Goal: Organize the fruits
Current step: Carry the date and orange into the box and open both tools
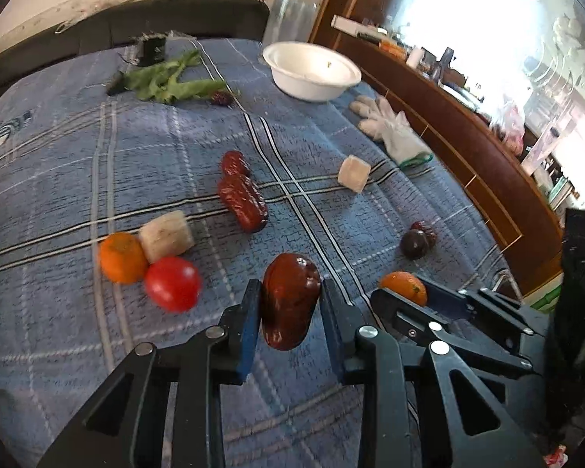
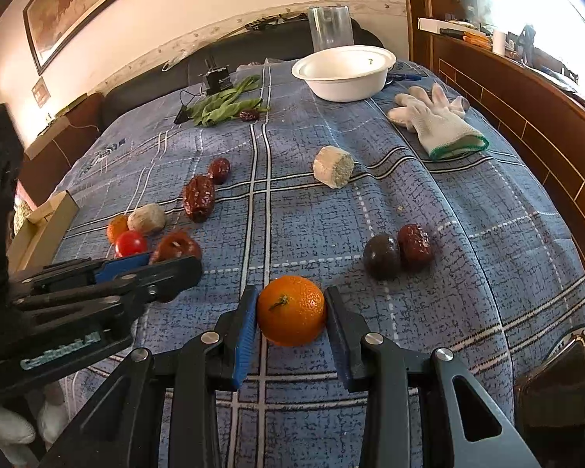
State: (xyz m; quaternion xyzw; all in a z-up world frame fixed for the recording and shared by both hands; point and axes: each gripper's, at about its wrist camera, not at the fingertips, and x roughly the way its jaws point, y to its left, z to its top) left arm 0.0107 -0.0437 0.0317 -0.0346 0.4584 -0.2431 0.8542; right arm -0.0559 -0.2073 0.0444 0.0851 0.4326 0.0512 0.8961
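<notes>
My left gripper (image 1: 290,304) is shut on a smooth red-brown date (image 1: 288,300) and holds it over the blue plaid cloth (image 1: 136,156). My right gripper (image 2: 290,312) is shut on an orange (image 2: 291,311); that orange also shows in the left wrist view (image 1: 405,286). On the cloth lie a second orange (image 1: 121,257), a red tomato (image 1: 172,284), two wrinkled dates (image 1: 241,199), a dark plum (image 2: 381,256) with a date (image 2: 414,247) beside it, and two pale cut chunks (image 1: 167,234) (image 2: 333,166). A white bowl (image 2: 345,72) stands at the far side.
Green leaves (image 2: 226,103) and a small black device (image 2: 215,76) lie at the back left. A white glove (image 2: 436,121) lies at the right. A clear cup (image 2: 329,29) stands behind the bowl. A wooden ledge (image 2: 526,117) borders the right; a cardboard box (image 2: 46,220) sits at the left edge.
</notes>
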